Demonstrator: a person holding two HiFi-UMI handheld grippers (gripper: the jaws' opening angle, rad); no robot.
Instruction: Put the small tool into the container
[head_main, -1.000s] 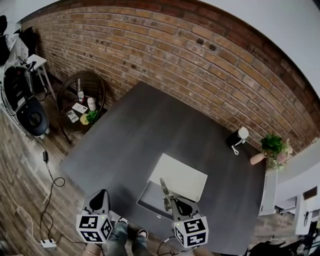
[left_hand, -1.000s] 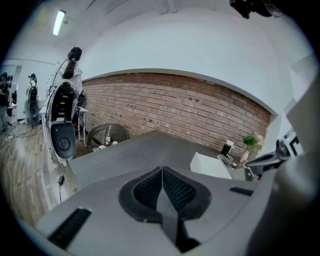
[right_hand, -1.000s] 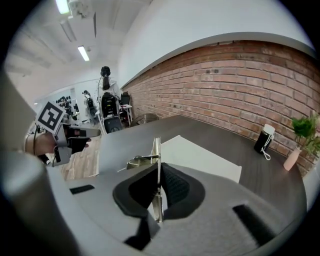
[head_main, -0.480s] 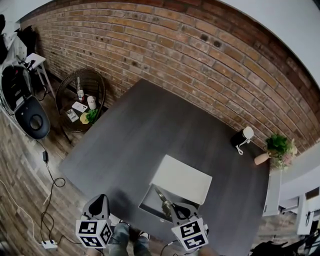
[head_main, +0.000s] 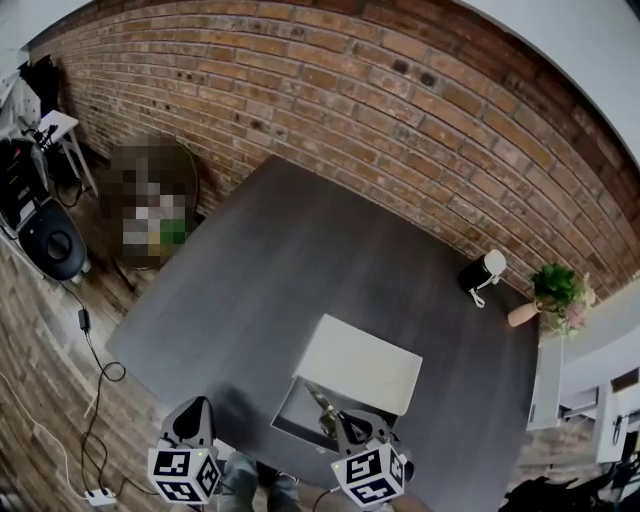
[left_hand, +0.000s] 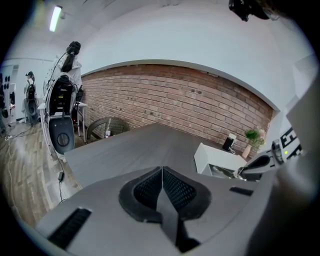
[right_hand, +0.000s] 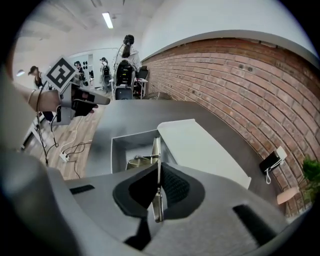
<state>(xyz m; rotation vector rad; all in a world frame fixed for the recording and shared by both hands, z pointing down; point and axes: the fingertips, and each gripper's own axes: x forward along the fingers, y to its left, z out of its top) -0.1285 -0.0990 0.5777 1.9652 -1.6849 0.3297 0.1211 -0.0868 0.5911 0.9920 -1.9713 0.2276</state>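
A white container (head_main: 290, 412) stands open near the table's front edge, its lid (head_main: 362, 364) folded back behind it. My right gripper (head_main: 333, 422) is shut on a thin metal tool (head_main: 320, 404). In the right gripper view the tool (right_hand: 156, 149) sticks out forward between the jaws, its tip over the container's open box (right_hand: 119, 145), beside the lid (right_hand: 200, 145). A brass-coloured piece (right_hand: 135, 161) shows inside the box. My left gripper (head_main: 198, 410) hangs to the left, off the table's edge, apart from the container. In its own view the left gripper (left_hand: 162, 172) is shut with nothing held.
The dark table (head_main: 300, 260) runs back to a brick wall (head_main: 330, 90). A black and white device (head_main: 480, 272) and a potted plant (head_main: 556, 288) stand at the far right. Cables (head_main: 95, 370) lie on the wooden floor at the left.
My right gripper has come back and down with the tool, so the tool's tip now sits lower over the open box. The left gripper has barely moved.
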